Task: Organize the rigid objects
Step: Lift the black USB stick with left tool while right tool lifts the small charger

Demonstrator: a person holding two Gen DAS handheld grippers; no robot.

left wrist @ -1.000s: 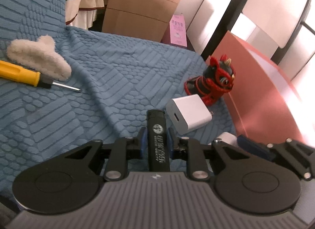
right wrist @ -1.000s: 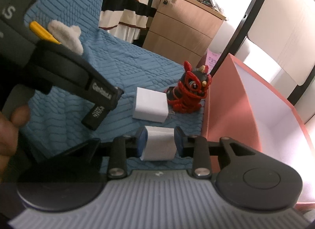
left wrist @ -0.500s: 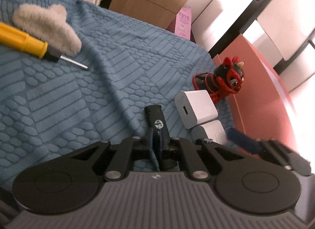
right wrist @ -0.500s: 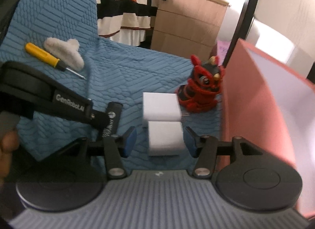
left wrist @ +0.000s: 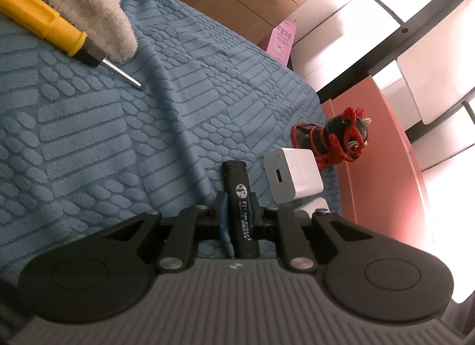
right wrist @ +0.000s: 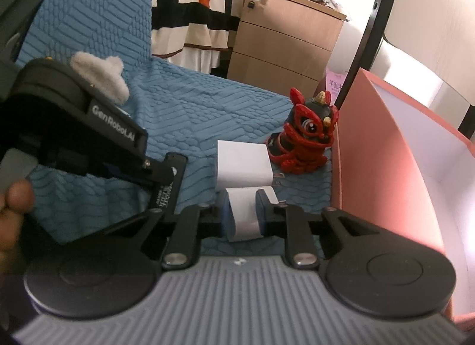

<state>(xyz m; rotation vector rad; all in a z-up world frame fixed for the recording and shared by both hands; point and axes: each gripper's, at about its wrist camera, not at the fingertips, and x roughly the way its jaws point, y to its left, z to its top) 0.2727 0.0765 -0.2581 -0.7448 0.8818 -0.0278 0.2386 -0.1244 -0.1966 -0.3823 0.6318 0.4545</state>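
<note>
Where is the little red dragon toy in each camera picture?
Left wrist view: the red dragon toy sits at middle right, beside the pink box, just beyond the white charger.
Right wrist view: the red dragon toy is right of centre, against the pink box.
Shared landmark: the white charger, just in front of the toy.

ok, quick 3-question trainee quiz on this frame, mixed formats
1. True or false: the left hand-held gripper is shut on the black lighter.
2. What does the right hand-held gripper hold? A) yellow screwdriver B) small white block C) red lion figurine
3. Fill in: the white USB charger lies on the blue ____.

Key: 1 true; 2 B; 3 blanket.
</note>
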